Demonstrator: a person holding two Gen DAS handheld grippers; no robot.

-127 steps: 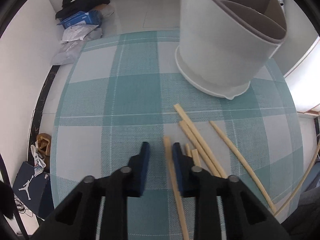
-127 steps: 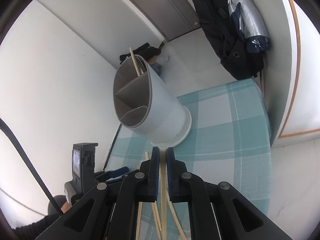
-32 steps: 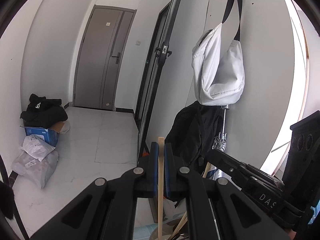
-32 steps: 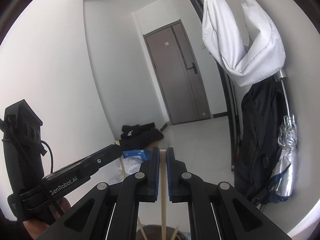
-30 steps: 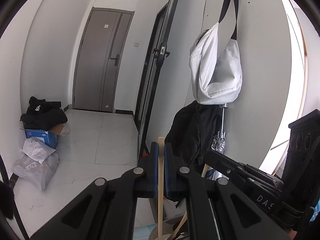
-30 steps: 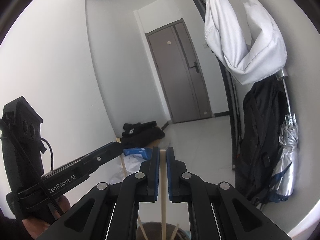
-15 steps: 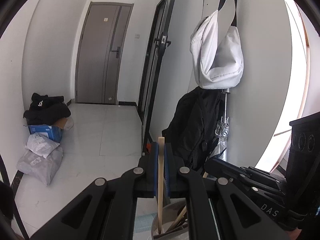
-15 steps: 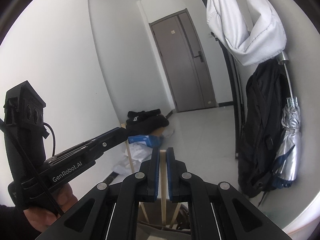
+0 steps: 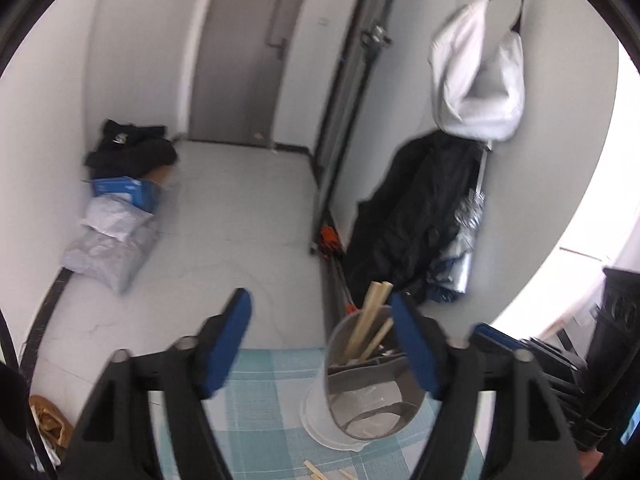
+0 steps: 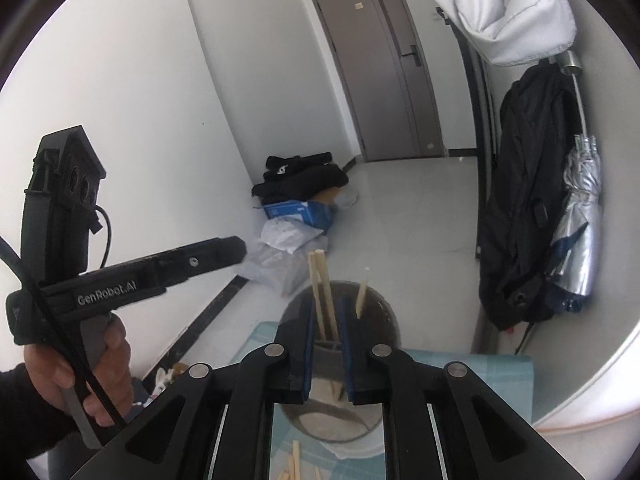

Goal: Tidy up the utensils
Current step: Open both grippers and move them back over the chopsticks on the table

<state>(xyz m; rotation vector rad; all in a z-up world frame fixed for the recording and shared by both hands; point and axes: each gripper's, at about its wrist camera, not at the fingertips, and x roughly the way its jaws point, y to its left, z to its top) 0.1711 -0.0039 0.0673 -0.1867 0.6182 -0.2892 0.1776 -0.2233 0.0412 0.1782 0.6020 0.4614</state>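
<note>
Left wrist view: chopsticks [image 9: 370, 322] stand in the utensil holder [image 9: 362, 392] on the worktop [image 9: 264, 400].
Their long axes run near upright, tips leaning up and right, between the released left hand-held gripper [image 9: 320, 344] fingers. The right hand-held gripper [image 10: 326, 354], slightly parted and empty, frames the chopsticks from just above the holder; loose sticks [image 10: 294, 460] lie below.
</note>
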